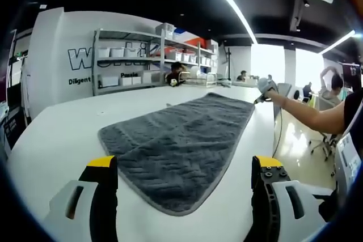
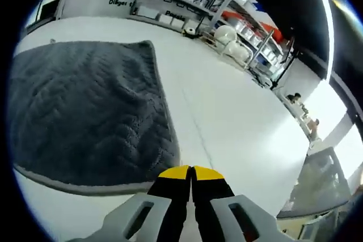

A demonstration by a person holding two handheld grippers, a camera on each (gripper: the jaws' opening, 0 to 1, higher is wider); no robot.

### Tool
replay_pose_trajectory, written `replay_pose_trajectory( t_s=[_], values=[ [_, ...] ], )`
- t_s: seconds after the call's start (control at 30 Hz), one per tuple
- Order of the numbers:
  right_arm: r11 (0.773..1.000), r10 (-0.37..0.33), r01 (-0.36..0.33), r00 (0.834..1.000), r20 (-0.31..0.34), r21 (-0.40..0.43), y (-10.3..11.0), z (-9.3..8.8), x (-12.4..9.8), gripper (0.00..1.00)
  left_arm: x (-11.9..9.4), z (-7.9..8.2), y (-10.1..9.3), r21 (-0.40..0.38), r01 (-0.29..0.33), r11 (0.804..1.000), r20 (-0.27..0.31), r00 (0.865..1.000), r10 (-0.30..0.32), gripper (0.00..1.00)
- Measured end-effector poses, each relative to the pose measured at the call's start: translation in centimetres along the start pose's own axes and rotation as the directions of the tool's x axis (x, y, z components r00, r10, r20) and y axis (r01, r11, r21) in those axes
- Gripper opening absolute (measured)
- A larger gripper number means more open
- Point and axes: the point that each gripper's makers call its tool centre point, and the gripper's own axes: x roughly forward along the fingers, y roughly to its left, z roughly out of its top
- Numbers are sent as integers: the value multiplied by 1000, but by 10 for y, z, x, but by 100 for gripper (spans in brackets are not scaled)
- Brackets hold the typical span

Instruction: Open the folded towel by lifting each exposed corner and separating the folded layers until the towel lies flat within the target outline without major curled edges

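You held left tongs (image 1: 184, 174) released over the flat towel (image 1: 181, 140); right tongs (image 2: 190, 175) clenched empty, worktop (image 2: 238, 117) beneath.

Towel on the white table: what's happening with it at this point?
A person is working a grey towel on a white table with a claw in each hand. The towel lies spread out and mostly flat. In the left gripper view the left claw hovers open at the near edge, while the right claw sits at the far corner. In the right gripper view its jaws are closed at the towel's edge; whether they pinch fabric is unclear.
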Motion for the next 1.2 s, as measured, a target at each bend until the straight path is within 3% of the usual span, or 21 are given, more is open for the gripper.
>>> replay_pose_trajectory(
  t_s=[0.1,0.2,0.23,0.37,0.5,0.57,0.63,0.7,0.77,0.83,1.0,1.1,1.2],
  values=[
    [1000,-13,13,1000,12,-15,-3,3,-5,0,0,0,1,-3,-3,1000,1,1000,3,97],
    [998,30,-34,997,74,54,4,15,-13,0,1,1,3,-7,-7,1000,0,1000,7,97],
    [997,35,-41,996,88,64,4,20,-16,3,1,2,4,-7,-8,1000,1,1000,8,97],
    [989,105,-117,986,131,89,23,35,-30,30,0,9,9,-8,-17,1000,11,1000,17,97],
    [981,168,-181,974,152,75,46,45,-42,44,1,22,28,-17,-69,997,33,997,69,97],
    [967,247,-253,953,177,14,68,52,-48,50,3,28,36,-29,-83,996,43,996,84,97],
    [936,341,-351,920,196,19,96,55,-60,50,5,37,39,-49,-59,997,76,995,63,98],
    [927,373,-373,903,212,-40,112,60,-68,55,7,49,38,-72,-16,997,128,992,25,99],
    [912,408,-404,890,204,-65,128,60,-75,68,8,62,42,-79,-9,997,183,983,23,99],
    [894,447,-444,869,211,-64,144,63,-81,82,11,63,46,-95,-10,995,165,986,25,99],
    [824,561,-562,796,228,-65,183,72,-95,94,23,66,49,-69,5,998,138,990,5,99],
    [808,585,-582,779,226,-85,196,75,-101,100,31,68,57,-55,-1,998,126,992,8,99],
    [795,606,-589,767,212,-142,213,73,-114,100,39,72,69,-33,-15,999,101,995,18,99]
  ],
)
